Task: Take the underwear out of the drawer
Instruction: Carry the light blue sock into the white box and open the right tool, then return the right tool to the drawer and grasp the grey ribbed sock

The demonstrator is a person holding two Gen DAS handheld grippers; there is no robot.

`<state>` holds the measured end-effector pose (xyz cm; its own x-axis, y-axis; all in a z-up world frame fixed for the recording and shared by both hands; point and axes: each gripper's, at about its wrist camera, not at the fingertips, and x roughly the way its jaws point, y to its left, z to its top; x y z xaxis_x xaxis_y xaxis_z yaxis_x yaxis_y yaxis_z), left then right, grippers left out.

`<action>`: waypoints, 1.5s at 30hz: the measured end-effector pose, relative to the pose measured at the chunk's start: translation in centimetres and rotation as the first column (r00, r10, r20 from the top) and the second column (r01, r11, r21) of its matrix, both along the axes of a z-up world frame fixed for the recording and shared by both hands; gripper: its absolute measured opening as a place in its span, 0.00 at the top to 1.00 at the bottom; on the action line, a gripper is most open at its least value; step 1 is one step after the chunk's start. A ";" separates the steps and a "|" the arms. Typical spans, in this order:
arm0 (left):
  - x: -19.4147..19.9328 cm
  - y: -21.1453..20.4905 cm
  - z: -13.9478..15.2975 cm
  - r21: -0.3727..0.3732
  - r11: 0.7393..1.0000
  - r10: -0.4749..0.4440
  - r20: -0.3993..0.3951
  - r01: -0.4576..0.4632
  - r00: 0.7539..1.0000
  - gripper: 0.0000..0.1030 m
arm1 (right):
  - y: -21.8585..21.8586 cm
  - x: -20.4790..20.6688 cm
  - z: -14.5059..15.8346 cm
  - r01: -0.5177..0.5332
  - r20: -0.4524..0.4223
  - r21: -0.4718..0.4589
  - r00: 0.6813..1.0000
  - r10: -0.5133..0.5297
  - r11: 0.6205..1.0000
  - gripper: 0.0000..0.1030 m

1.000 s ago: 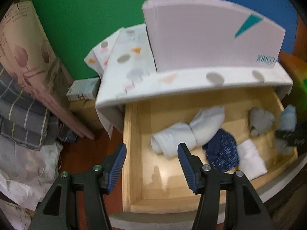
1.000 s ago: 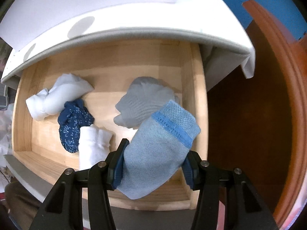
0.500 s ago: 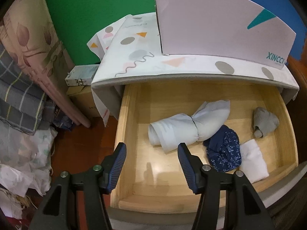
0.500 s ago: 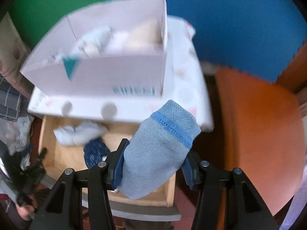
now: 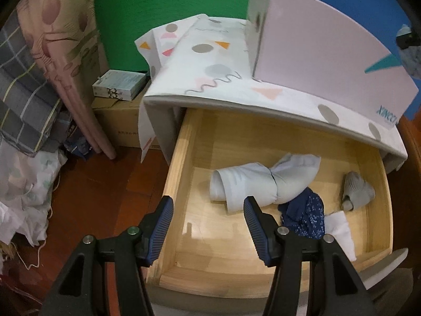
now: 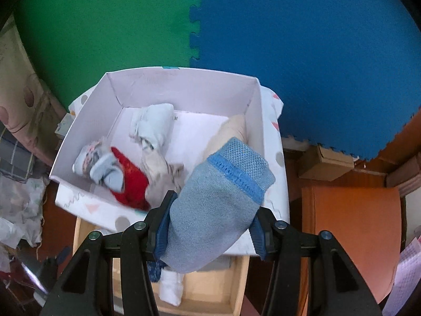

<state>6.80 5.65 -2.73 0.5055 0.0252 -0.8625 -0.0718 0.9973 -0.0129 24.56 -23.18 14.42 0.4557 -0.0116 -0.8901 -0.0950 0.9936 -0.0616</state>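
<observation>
Underwear (image 6: 218, 208) clamped in right tool (image 6: 208, 234) above box (image 6: 184, 84): soft, light, best pinched mid-fold; left tool (image 5: 208, 226) open over drawer (image 5: 181, 163).

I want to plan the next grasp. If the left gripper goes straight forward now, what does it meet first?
Probably the pale rolled garment in the wooden drawer, straight ahead of the open left gripper; depth is uncertain.
</observation>
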 end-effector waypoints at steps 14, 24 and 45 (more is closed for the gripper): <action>0.0 -0.1 0.1 -0.010 1.000 -0.011 0.014 0.011 1.000 0.45 | 2.0 6.2 -5.7 0.029 -0.116 -0.039 0.993 -0.033 0.999 0.47; 0.2 0.1 0.0 -0.013 1.000 -0.002 0.008 0.003 1.000 0.45 | 1.5 4.2 -3.3 0.024 -0.074 -0.002 0.997 -0.024 1.000 0.36; 0.0 0.4 -0.1 0.001 1.000 0.012 -0.008 -0.012 1.000 0.45 | -3.7 -9.4 -12.2 0.021 -0.258 0.040 0.966 -0.010 0.999 0.34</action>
<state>6.85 6.08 -2.83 0.4979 0.0319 -0.8666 -0.0838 0.9964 -0.0115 15.19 -26.84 2.19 0.2106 0.0230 -0.9773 -0.0871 0.9962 0.0047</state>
